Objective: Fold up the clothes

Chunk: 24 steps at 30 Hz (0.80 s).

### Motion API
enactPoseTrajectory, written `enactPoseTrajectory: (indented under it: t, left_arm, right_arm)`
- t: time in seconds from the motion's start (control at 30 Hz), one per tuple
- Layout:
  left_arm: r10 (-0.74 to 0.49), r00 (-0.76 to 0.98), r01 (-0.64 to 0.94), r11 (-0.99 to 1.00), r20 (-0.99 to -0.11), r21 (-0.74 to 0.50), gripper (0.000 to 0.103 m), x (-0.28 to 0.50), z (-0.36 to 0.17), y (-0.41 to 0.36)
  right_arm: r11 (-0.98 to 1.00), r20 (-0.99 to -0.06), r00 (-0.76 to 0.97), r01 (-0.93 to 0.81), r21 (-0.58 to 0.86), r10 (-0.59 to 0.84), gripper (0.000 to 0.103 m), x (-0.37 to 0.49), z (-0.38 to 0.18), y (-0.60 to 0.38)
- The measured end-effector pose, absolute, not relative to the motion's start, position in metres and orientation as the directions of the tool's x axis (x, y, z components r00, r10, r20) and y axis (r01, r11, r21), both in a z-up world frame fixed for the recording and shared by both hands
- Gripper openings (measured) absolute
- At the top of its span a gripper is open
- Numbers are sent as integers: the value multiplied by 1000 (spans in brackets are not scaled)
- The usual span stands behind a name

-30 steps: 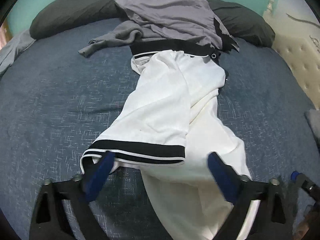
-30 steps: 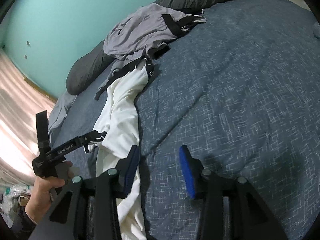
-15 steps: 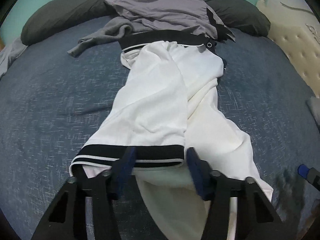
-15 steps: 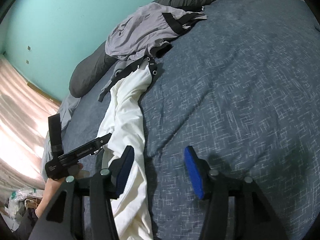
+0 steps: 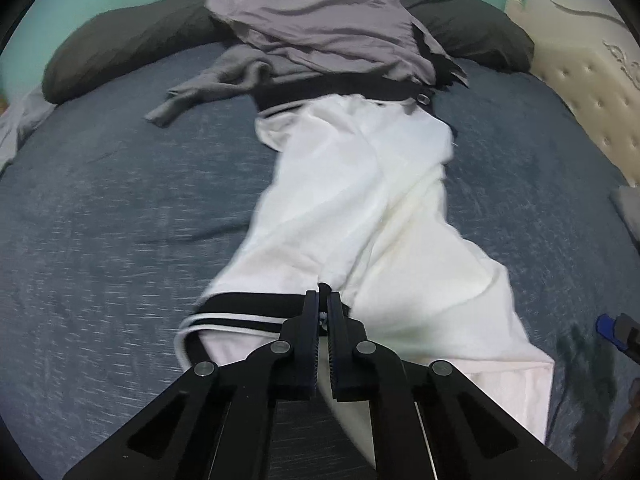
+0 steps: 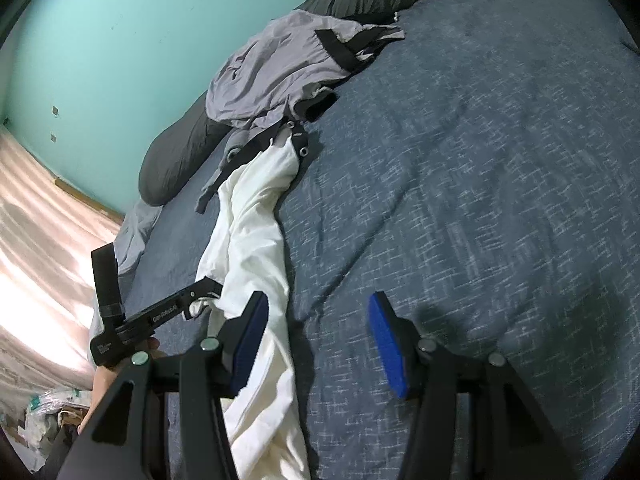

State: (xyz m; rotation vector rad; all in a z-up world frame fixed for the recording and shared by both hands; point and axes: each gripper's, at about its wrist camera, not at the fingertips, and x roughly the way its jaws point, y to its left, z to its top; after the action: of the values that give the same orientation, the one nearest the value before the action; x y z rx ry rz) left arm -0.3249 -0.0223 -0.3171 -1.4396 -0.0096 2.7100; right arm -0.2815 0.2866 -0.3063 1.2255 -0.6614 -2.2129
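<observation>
Pinching the black-striped cuff (image 5: pixel 244 312) of the long white cotton trousers (image 5: pixel 360 200), the left tongs (image 5: pixel 323 300) are clenched on it. The trousers stretch away ahead across the blue-grey bed cover (image 5: pixel 120 200). The right tongs (image 6: pixel 316 340) hover released, trousers just left of them.

The white garment (image 5: pixel 360 208) runs under the grey clothes (image 5: pixel 320 28) at its far end, and its near end drops behind the left hand-held gripper (image 5: pixel 323 300) — how much cloth the closed jaws pinch is hidden. The bed cover (image 5: pixel 120 208) is blurred, and a pale object (image 5: pixel 630 208) is cut off at the right edge.
</observation>
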Motion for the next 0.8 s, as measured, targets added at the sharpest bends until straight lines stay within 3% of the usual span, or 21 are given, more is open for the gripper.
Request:
enactPoseTrajectory:
  t: [0.4, 0.8]
  left_arm:
    - [-61, -621, 96, -995, -781, 1, 3, -324, -267, -114]
    - [-134, -580, 203, -979, -804, 16, 3, -342, -270, -188]
  right_arm:
    - [-741, -618, -436, 206, 639, -654, 53, -281, -312, 281]
    - [-752, -632, -431, 207, 625, -644, 53, -283, -317, 278]
